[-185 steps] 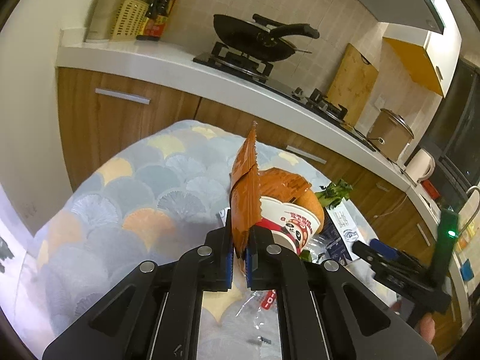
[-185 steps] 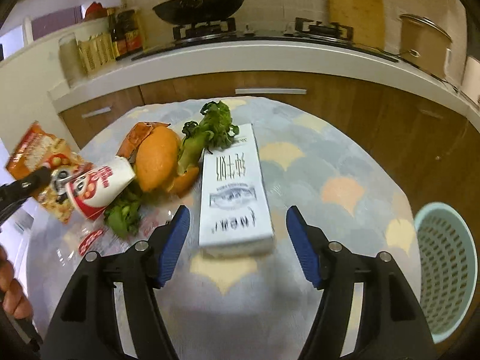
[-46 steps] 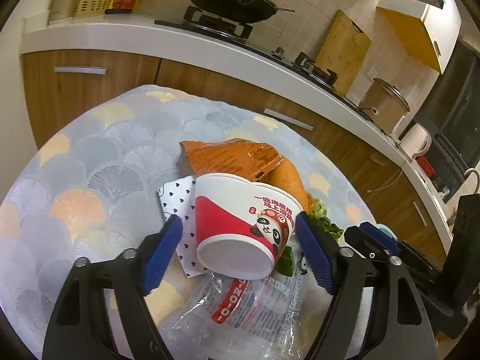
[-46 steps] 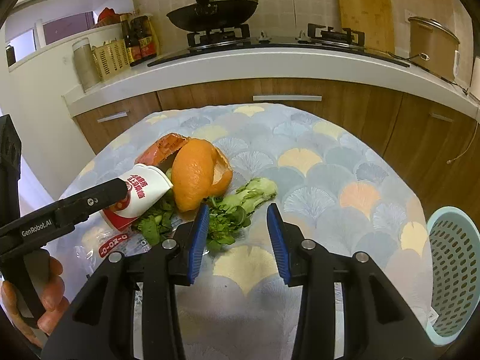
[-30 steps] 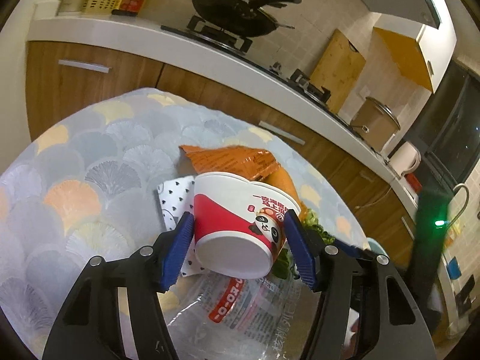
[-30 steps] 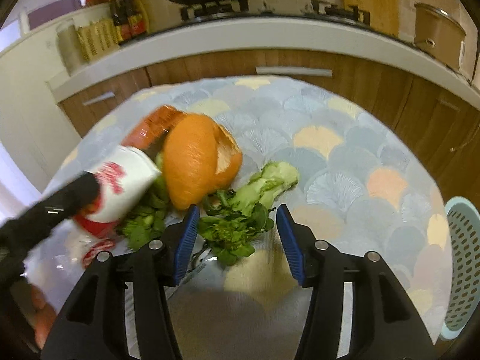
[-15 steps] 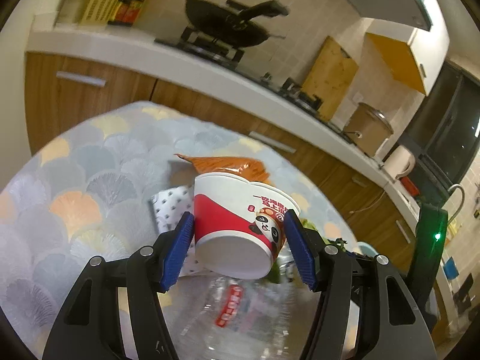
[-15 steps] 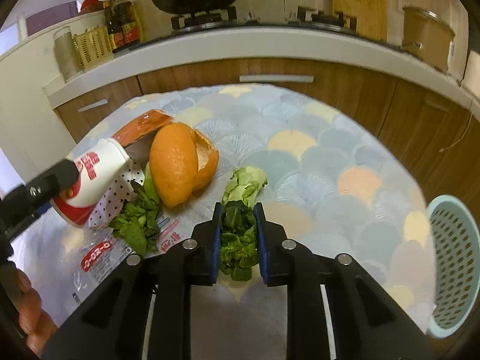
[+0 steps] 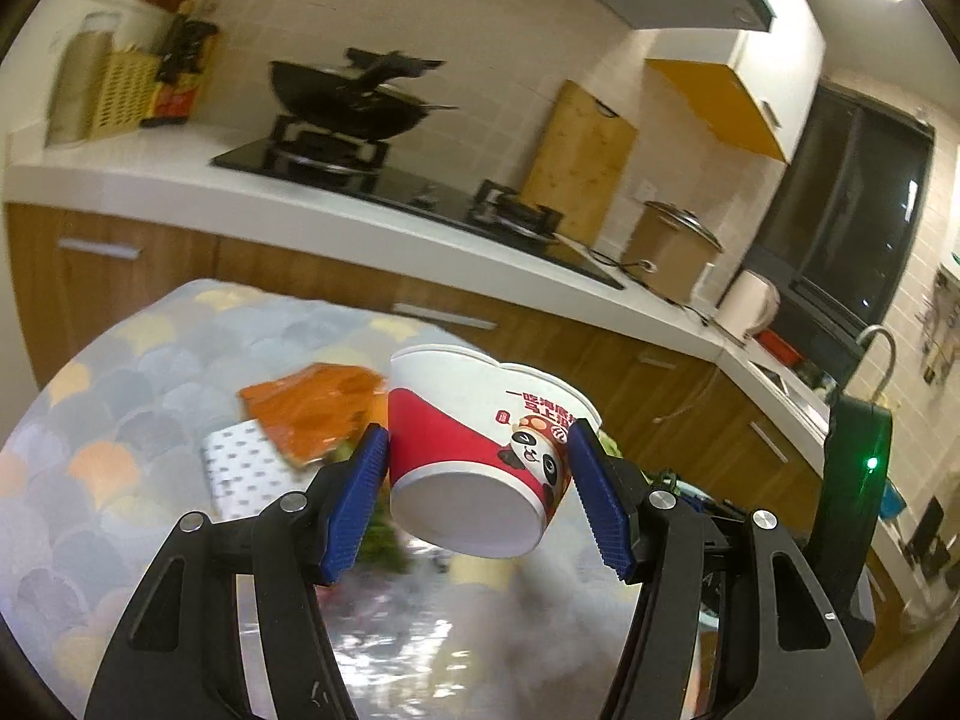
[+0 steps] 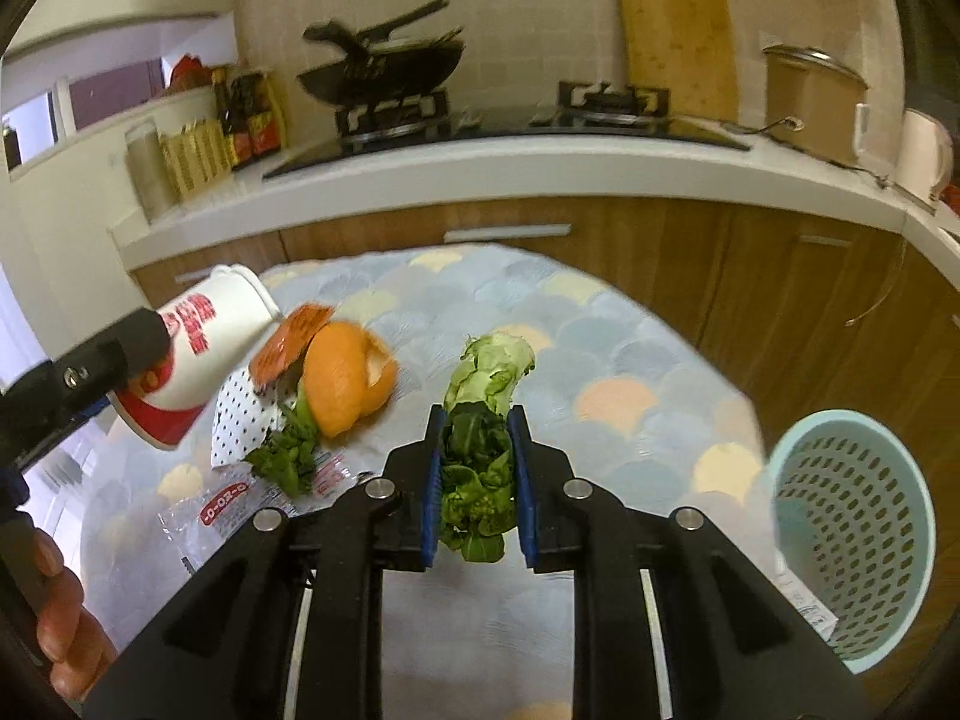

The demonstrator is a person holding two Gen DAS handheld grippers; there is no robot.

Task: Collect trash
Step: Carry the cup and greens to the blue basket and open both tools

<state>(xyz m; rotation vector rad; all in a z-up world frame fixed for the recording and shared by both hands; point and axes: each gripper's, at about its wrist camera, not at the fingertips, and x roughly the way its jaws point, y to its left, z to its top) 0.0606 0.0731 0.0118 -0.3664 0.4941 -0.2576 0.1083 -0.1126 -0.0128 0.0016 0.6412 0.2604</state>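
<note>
Gripping — left gripper (image 9: 480, 498) clamps paper cup (image 9: 480, 450), right gripper (image 10: 477, 480) clamps greens (image 10: 483, 420).

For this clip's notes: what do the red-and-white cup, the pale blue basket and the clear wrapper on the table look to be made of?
Cup: likely coated paper; matte printed wall, rolled rim, flat white base.
Basket: moulded plastic, by its uniform pale blue colour and regular perforations.
Wrapper: thin clear plastic film, crinkled and glossy, with red print. None can be confirmed by look alone.

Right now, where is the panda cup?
The left gripper holds the cup tilted above the table, left of the orange peel in the right wrist view.
</note>
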